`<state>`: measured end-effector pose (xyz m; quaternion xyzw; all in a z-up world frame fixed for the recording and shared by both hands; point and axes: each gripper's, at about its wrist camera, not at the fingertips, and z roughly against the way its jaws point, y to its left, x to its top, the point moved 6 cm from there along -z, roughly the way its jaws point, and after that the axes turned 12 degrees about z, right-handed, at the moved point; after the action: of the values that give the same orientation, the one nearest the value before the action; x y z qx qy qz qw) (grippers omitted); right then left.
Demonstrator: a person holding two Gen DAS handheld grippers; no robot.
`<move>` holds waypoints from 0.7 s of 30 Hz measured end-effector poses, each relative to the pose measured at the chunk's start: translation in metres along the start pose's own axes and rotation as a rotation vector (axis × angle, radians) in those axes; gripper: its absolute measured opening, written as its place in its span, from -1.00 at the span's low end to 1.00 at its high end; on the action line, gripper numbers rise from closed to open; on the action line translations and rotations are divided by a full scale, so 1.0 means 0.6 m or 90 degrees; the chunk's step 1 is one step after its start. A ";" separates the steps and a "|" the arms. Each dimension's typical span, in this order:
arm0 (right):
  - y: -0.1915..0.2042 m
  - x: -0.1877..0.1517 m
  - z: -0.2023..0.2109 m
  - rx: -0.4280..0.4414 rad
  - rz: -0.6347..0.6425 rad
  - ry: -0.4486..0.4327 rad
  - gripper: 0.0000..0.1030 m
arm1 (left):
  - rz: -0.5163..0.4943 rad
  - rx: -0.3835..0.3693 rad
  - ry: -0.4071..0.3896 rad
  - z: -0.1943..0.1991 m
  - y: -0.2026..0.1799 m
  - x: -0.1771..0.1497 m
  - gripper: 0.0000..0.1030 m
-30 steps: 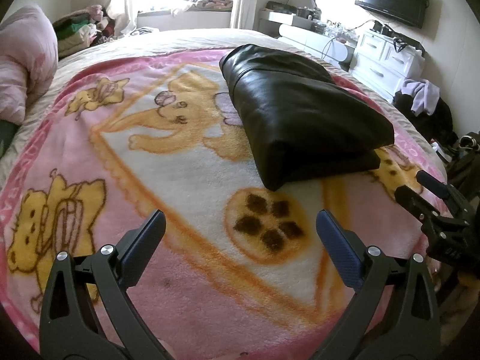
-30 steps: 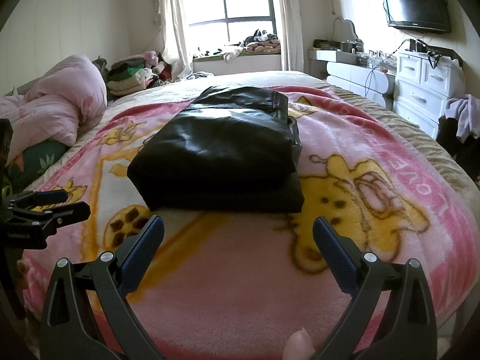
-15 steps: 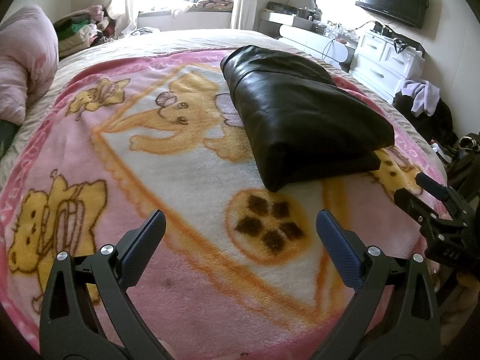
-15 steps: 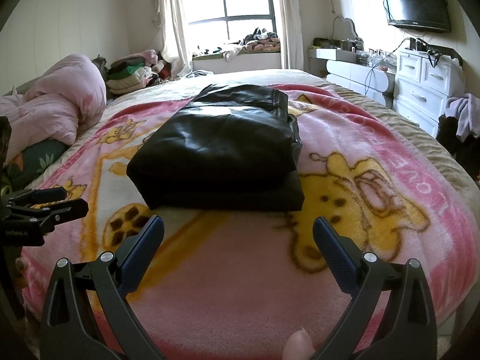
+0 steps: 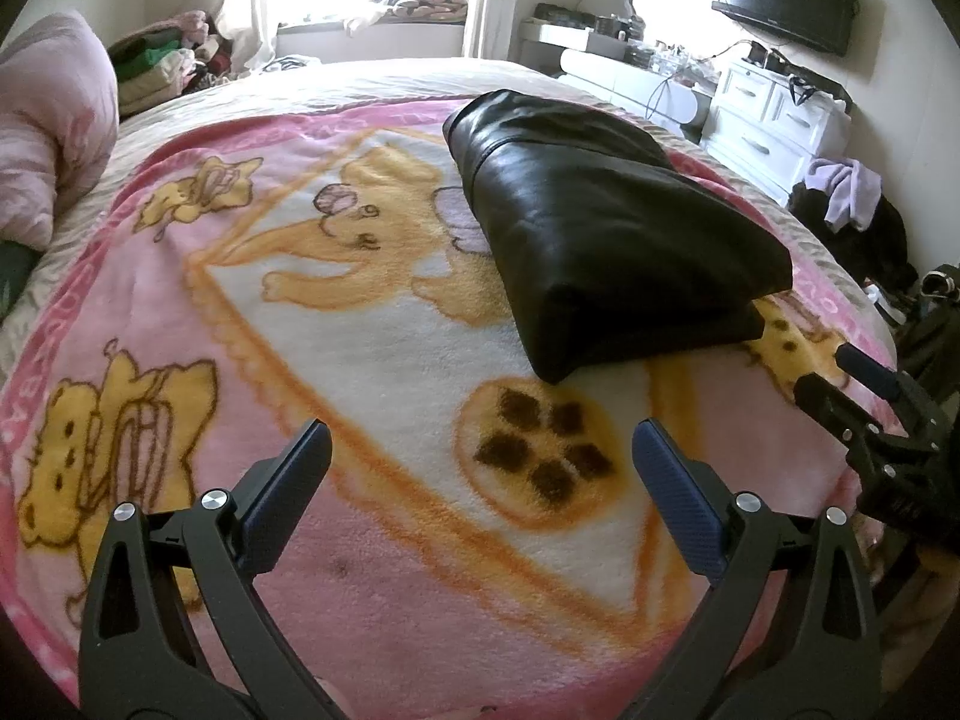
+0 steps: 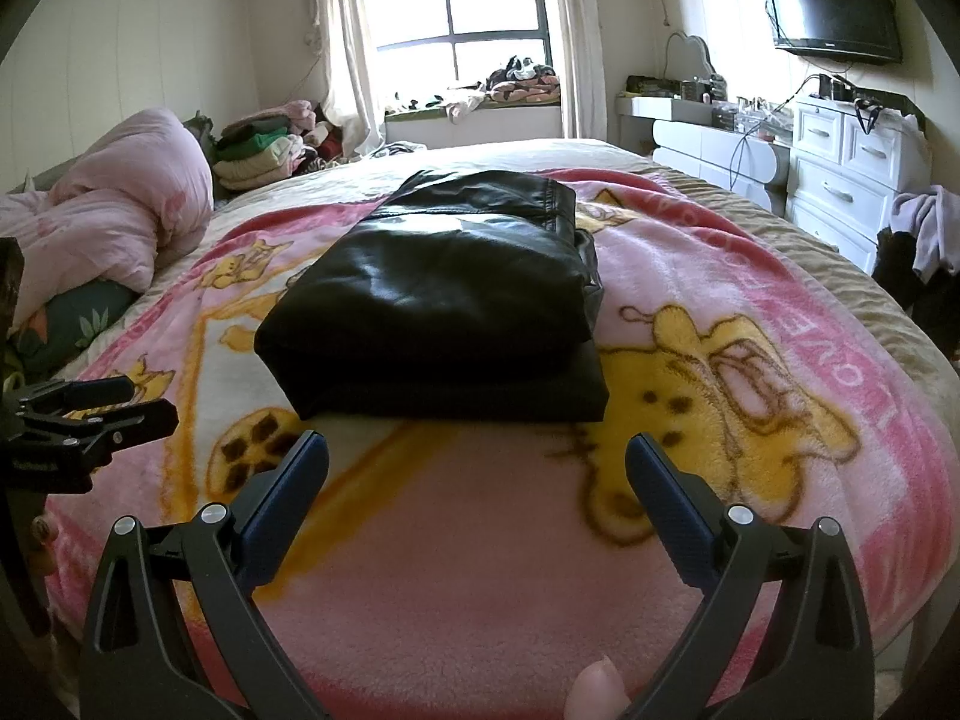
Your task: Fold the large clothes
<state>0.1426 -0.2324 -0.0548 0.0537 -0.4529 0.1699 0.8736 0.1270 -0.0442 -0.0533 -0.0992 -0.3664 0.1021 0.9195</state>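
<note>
- Hovering low over the near end of the bed, the left gripper [image 5: 480, 462] has its two blue-padded fingers spread wide apart, holding nothing.
- The right gripper [image 6: 477, 471] hangs the same way, fingers wide apart and empty, with a pink fleece blanket [image 6: 480, 570] under both.
- A black leather garment [image 6: 444, 294] lies folded into a thick, layered bundle on the blanket, touched by neither gripper.
- From the right gripper, the garment lies straight ahead, its near folded edge just beyond the fingertips and its long axis running away toward the window [image 6: 456, 6].
- From the left gripper, the garment [image 5: 606, 228] lies ahead and off to the right, well apart, so the right gripper looks nearer.
- Judging by the neat bundle, the fold seems finished or nearly so.
- Beyond the garment, a pink duvet [image 6: 114, 216] is heaped to its left and a white dresser [image 6: 846, 180] stands to its right.
</note>
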 end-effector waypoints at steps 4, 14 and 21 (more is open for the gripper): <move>0.000 0.000 0.002 -0.006 0.000 0.003 0.92 | 0.006 -0.007 0.010 -0.002 0.003 0.000 0.83; -0.095 0.018 0.099 -0.080 -0.092 -0.011 0.91 | 0.038 0.043 -0.003 -0.001 0.053 0.017 0.83; -0.465 -0.135 0.234 -0.417 -0.331 0.064 0.91 | 0.133 0.165 0.011 0.011 0.282 0.094 0.83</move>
<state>0.0874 -0.5486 -0.0215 -0.1226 -0.4109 -0.2070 0.8793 0.1432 0.1333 -0.0554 -0.0180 -0.3300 0.2426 0.9121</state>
